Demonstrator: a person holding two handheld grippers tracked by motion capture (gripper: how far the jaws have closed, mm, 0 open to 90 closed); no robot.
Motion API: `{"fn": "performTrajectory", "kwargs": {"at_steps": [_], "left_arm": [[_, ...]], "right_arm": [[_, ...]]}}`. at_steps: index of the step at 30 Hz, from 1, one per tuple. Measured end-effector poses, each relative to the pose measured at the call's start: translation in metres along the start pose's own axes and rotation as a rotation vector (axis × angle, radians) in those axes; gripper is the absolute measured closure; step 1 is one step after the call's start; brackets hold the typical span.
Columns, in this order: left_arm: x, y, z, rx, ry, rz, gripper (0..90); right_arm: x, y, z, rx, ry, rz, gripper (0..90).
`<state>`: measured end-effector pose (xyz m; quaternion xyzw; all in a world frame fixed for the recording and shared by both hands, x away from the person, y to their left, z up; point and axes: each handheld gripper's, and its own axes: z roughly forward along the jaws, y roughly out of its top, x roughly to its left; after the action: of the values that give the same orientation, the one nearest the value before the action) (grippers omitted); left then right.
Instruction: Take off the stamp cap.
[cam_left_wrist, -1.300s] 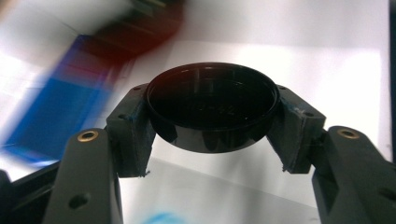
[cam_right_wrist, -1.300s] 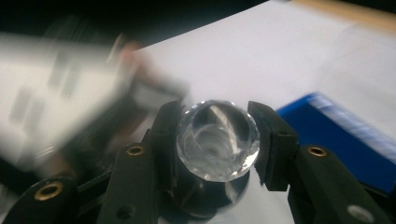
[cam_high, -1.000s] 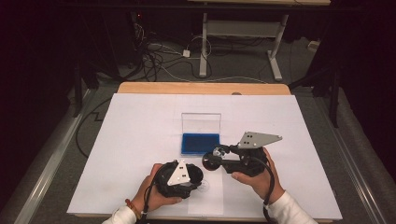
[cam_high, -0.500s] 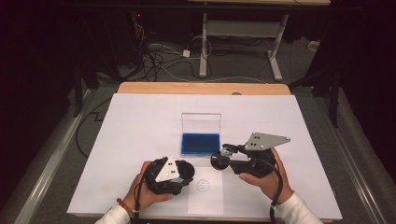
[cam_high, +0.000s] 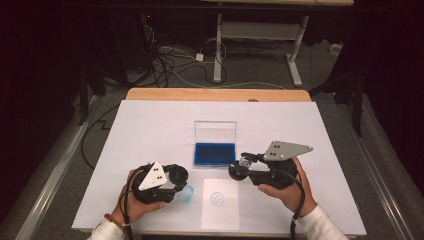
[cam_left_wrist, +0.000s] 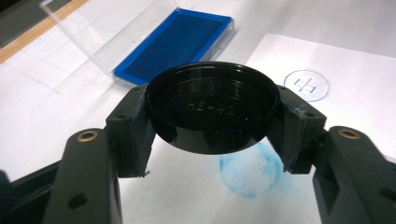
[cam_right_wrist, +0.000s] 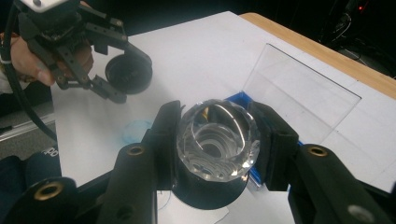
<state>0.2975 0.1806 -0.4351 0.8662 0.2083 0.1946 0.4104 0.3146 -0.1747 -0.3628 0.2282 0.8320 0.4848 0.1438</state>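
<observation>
Stamp uncapped, cap and stamp held apart

The left gripper (cam_left_wrist: 212, 135) clamps the black cap (cam_left_wrist: 212, 109) near the table's front edge; the right gripper (cam_right_wrist: 217, 144) grips the clear-handled stamp (cam_right_wrist: 218, 140) beside the blue ink pad (cam_high: 215, 153). Risk: a tilted stamp could smear the paper sheet (cam_high: 220, 210).

A white sheet (cam_high: 150, 130) covers a wooden table (cam_high: 215, 94). Beyond it, tangled cables (cam_high: 170, 60) lie on grey floor (cam_high: 260, 70) beside a white desk frame (cam_high: 260, 35); the surroundings are dark.
</observation>
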Motion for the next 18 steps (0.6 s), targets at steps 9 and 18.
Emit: {"fn": "performTrajectory", "kwargs": {"at_steps": [9, 18], "left_arm": [[0.007, -0.006, -0.010, -0.007, 0.026, -0.016, 36.9], [0.010, -0.018, -0.018, -0.014, 0.033, -0.043, 36.9]], "right_arm": [[-0.003, 0.000, -0.003, 0.005, -0.012, -0.006, 57.1], [-0.009, -0.002, -0.009, 0.004, -0.020, 0.003, 57.1]]}}
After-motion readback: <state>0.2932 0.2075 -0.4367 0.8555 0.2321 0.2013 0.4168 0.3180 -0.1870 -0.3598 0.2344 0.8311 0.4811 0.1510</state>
